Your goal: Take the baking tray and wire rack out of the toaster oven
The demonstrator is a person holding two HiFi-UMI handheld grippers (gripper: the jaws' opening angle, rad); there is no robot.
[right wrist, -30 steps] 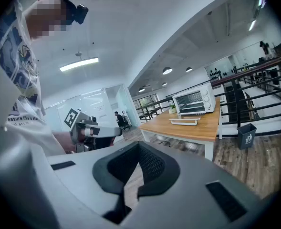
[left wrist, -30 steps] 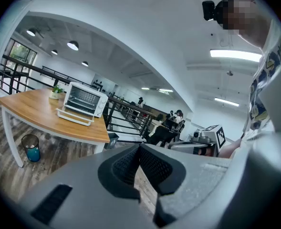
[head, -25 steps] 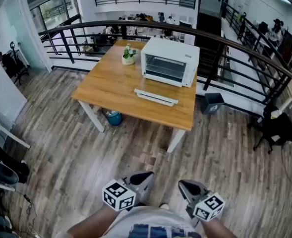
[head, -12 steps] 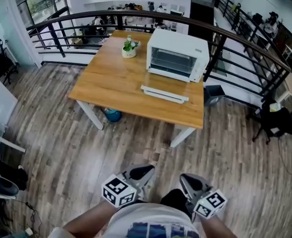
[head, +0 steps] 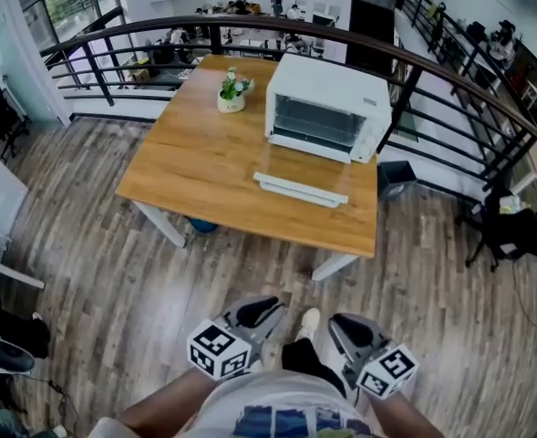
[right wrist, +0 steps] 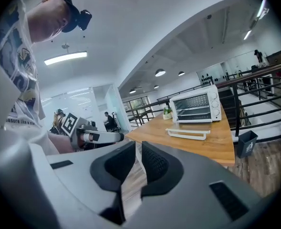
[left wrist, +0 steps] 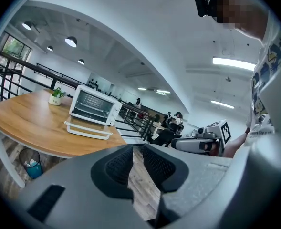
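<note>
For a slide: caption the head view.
White toaster oven, its door open, beside a potted plant on a wooden table.

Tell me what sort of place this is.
Probably an open-plan office on a mezzanine. A black railing edges the wood-plank floor, and seated people work at desks beyond it. A toaster oven sits on a wooden table.
</note>
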